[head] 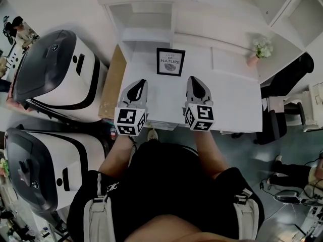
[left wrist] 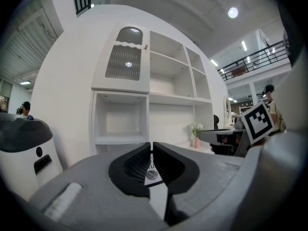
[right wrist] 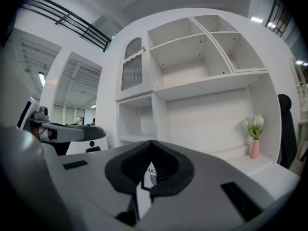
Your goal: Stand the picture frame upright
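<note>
Left tongs (head: 142,82) are all but closed, a thin slit between the tips, nothing gripped. Right tongs (head: 192,79) are fully closed and empty. Both hover level over the white table (head: 237,102). The picture frame (head: 170,61) stands ahead between them, apart, printed face toward both.

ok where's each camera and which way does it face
Head view: on the person's head, steeply down on the table, picture frame, forearms, left gripper and right gripper.
Left gripper view: on the left gripper, level along its jaws toward the shelf unit.
Right gripper view: likewise on the right gripper, same shelf unit.
Shared: both gripper views show the picture frame past their jaw tips, and the flower vase.
</note>
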